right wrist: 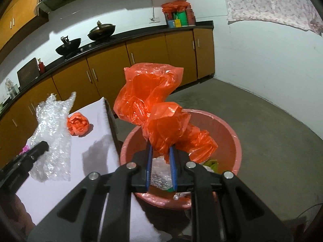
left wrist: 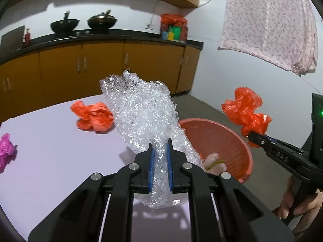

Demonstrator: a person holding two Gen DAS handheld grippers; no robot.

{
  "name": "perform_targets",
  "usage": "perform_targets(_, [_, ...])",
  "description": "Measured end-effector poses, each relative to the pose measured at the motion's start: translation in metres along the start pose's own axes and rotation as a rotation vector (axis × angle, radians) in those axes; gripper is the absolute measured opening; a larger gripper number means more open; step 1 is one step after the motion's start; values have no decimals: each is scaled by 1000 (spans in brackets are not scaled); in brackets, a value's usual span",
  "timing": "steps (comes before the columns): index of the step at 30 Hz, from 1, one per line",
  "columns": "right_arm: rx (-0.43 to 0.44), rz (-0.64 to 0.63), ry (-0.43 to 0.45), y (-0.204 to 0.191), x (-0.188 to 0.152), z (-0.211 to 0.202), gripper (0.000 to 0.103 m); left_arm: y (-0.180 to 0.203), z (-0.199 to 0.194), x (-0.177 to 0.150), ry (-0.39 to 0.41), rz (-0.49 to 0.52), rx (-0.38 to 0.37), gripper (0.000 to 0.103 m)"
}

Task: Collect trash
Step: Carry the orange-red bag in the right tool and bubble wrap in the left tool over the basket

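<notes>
On the lilac table point(left wrist: 50, 151), a magenta wad point(left wrist: 7, 151) and an orange crumpled bag point(left wrist: 92, 117) lie uncollected. The left gripper point(left wrist: 160, 147) pinches a bubble wrap sheet point(left wrist: 141, 111) above the table edge; released there, it may miss the pink bin point(right wrist: 232, 137). The right gripper point(right wrist: 160, 151) clamps an orange plastic bag point(right wrist: 153, 104) over the bin; light film could cling to its pads.

Two woks point(left wrist: 64, 25) point(left wrist: 102, 21) sit on the black counter point(left wrist: 113, 37) above yellow cabinets point(left wrist: 101, 66). A red bottle point(left wrist: 26, 37) stands beside a dark board point(left wrist: 12, 40) at the counter's left end. A floral cloth point(left wrist: 268, 26) hangs on the white wall point(left wrist: 232, 76).
</notes>
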State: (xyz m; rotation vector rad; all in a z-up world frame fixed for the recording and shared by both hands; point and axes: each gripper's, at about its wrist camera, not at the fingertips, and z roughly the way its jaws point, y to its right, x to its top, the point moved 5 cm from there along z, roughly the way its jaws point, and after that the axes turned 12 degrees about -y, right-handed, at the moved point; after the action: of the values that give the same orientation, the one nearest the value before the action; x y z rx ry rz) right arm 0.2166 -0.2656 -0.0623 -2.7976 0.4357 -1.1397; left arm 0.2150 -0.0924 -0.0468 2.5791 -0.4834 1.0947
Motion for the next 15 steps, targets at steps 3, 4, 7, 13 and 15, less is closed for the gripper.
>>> perform_targets(3, [-4, 15, -2, 8, 0, 1, 16, 13, 7, 0, -13, 26, -17, 11])
perform_targets(4, [-5, 19, -2, 10, -1, 1, 16, 17, 9, -1, -17, 34, -22, 11])
perform_targets(7, [-8, 29, -1, 17, -1, 2, 16, 22, 12, -2, -25, 50, -34, 11])
perform_targets(13, [-18, 48, 1, 23, 0, 4, 16, 37, 24, -2, -41, 72, -52, 11])
perform_targets(15, [-21, 55, 0, 26, 1, 6, 17, 41, 28, -2, -45, 77, -57, 11])
